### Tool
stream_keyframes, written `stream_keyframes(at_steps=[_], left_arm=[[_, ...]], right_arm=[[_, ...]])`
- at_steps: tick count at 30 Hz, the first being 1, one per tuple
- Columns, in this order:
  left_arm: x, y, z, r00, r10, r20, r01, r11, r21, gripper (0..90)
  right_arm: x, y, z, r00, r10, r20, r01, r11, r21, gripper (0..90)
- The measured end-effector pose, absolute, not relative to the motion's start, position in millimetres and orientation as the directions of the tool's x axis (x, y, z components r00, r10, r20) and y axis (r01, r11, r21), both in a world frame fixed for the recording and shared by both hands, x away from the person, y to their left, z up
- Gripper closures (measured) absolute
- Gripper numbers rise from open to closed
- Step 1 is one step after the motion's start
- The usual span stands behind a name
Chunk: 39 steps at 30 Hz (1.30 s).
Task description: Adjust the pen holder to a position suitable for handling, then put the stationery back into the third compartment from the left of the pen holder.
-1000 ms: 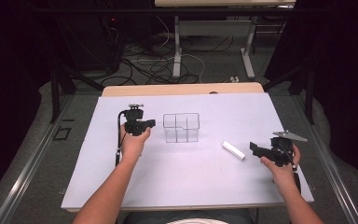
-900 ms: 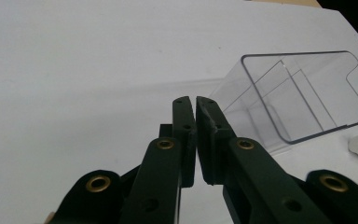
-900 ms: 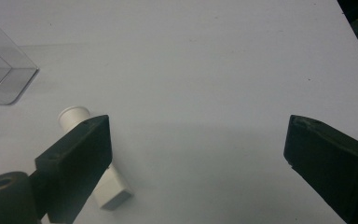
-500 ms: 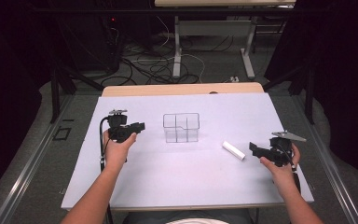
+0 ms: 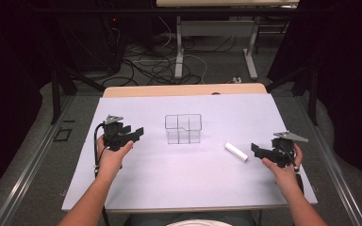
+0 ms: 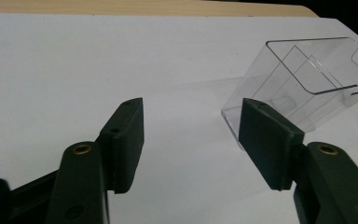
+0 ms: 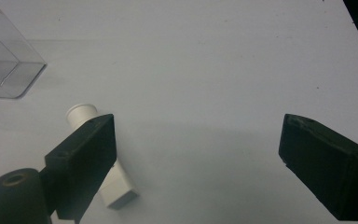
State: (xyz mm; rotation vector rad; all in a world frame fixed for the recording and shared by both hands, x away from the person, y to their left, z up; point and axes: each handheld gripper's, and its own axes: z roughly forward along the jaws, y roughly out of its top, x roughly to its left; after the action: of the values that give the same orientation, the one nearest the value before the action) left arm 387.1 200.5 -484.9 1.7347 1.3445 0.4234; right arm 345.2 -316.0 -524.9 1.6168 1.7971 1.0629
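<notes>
1. While both hands sit low over the desk, the left claw is spread wide with nothing between its jaws. In the left gripper view the two black pads stand well apart over bare white surface.
2. Just past that claw's right pad in the left gripper view is the clear plastic box with inner dividers. It's close, but not touching.
3. From the high view, that clear box stands upright near the middle of the white-covered desk, to the right of the left claw, with a gap between them.
4. The right claw is open wide too and holds nothing. The right gripper view shows its jaws far apart over the white sheet.
5. The small white cylinder-shaped tube lies flat on the desk, and in the right gripper view it's partly hidden behind the left jaw. Can't tell if it touches the jaw.
6. In the high view the white tube lies at an angle just left of the right claw, between it and the clear box.
7. Further out: a strip of wooden tabletop edge at the far side, and tangled cables on the floor beyond.
</notes>
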Motion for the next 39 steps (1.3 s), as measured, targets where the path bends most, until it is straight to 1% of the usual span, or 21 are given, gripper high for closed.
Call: stream_keyframes(at_steps=[2,4,7,8,9,10,11,13,15,16,17,18,20,21,24,27,31,35,39], left_arm=[[383.4,203.6,-482.6,0.366,0.900,-0.236,0.598,-0.034,0.801,37.3],[380.1,206.4,-482.4,0.378,0.894,-0.242,0.578,-0.024,0.815,33.5],[375.7,210.2,-481.7,0.386,0.887,-0.253,0.571,-0.014,0.821,33.4],[374.4,211.9,-481.4,0.391,0.888,-0.241,0.566,-0.026,0.824,32.5],[373.0,212.7,-481.3,0.384,0.895,-0.225,0.564,-0.035,0.825,27.9],[371.9,213.4,-481.9,0.379,0.900,-0.216,0.564,-0.040,0.825,25.4],[371.0,213.8,-483.0,0.380,0.898,-0.224,0.568,-0.035,0.822,25.4],[369.9,215.1,-486.5,0.398,0.893,-0.210,0.560,-0.055,0.827,24.9],[371.2,215.6,-492.3,0.410,0.890,-0.201,0.560,-0.072,0.825,18.2],[371.9,215.6,-495.4,0.410,0.886,-0.215,0.565,-0.062,0.823,15.8],[372.3,216.1,-497.4,0.411,0.885,-0.220,0.570,-0.060,0.820,15.8],[372.5,216.4,-499.6,0.410,0.888,-0.210,0.563,-0.065,0.824,15.0],[371.8,216.4,-502.4,0.407,0.898,-0.170,0.557,-0.096,0.825,7.4],[370.8,216.6,-503.7,0.415,0.896,-0.155,0.554,-0.115,0.824,5.1],[367.4,216.9,-506.7,0.426,0.891,-0.157,0.546,-0.115,0.830,0.3],[365.0,216.7,-508.3,0.433,0.888,-0.156,0.541,-0.117,0.833,0.3],[362.7,218.3,-511.1,0.451,0.883,-0.128,0.524,-0.146,0.839,0.3],[360.8,222.2,-514.9,0.441,0.887,-0.138,0.528,-0.132,0.839,0.3],[356.9,226.9,-517.0,0.439,0.890,-0.127,0.523,-0.138,0.841,0.3]], right_arm=[[344.6,-315.2,-523.9,-0.178,0.974,0.137,0.589,-0.006,0.808,12.3],[344.4,-314.7,-522.9,-0.184,0.973,0.137,0.587,-0.003,0.810,13.2],[345.0,-314.4,-521.7,-0.203,0.971,0.128,0.584,0.015,0.811,13.8],[345.2,-313.2,-521.3,-0.202,0.971,0.129,0.585,0.014,0.811,14.1],[345.7,-312.9,-521.0,-0.209,0.970,0.123,0.583,0.022,0.813,14.4],[346.4,-311.0,-519.9,-0.224,0.967,0.118,0.583,0.036,0.812,14.6],[346.4,-311.0,-519.9,-0.224,0.967,0.118,0.583,0.036,0.812,14.6],[347.7,-308.8,-519.0,-0.248,0.963,0.107,0.581,0.059,0.812,14.8],[349.4,-305.6,-518.9,-0.276,0.956,0.097,0.583,0.086,0.808,15.0],[350.3,-303.8,-518.9,-0.290,0.953,0.090,0.586,0.102,0.804,15.1],[351.4,-302.2,-518.9,-0.306,0.949,0.081,0.584,0.119,0.803,15.3],[352.4,-300.2,-519.0,-0.317,0.945,0.076,0.584,0.132,0.801,15.7],[354.6,-297.1,-518.5,-0.338,0.939,0.065,0.580,0.153,0.800,16.5],[355.9,-295.0,-518.2,-0.347,0.936,0.065,0.580,0.159,0.799,16.6],[361.5,-289.8,-516.6,-0.371,0.927,0.052,0.577,0.186,0.795,16.6],[367.5,-285.1,-515.5,-0.400,0.916,0.043,0.587,0.219,0.780,16.3],[374.6,-279.3,-514.8,-0.444,0.895,0.045,0.605,0.263,0.751,16.2],[381.3,-270.2,-511.9,-0.488,0.873,0.029,0.623,0.324,0.712,15.2],[387.4,-260.7,-507.8,-0.540,0.841,0.002,0.626,0.400,0.669,15.2]])
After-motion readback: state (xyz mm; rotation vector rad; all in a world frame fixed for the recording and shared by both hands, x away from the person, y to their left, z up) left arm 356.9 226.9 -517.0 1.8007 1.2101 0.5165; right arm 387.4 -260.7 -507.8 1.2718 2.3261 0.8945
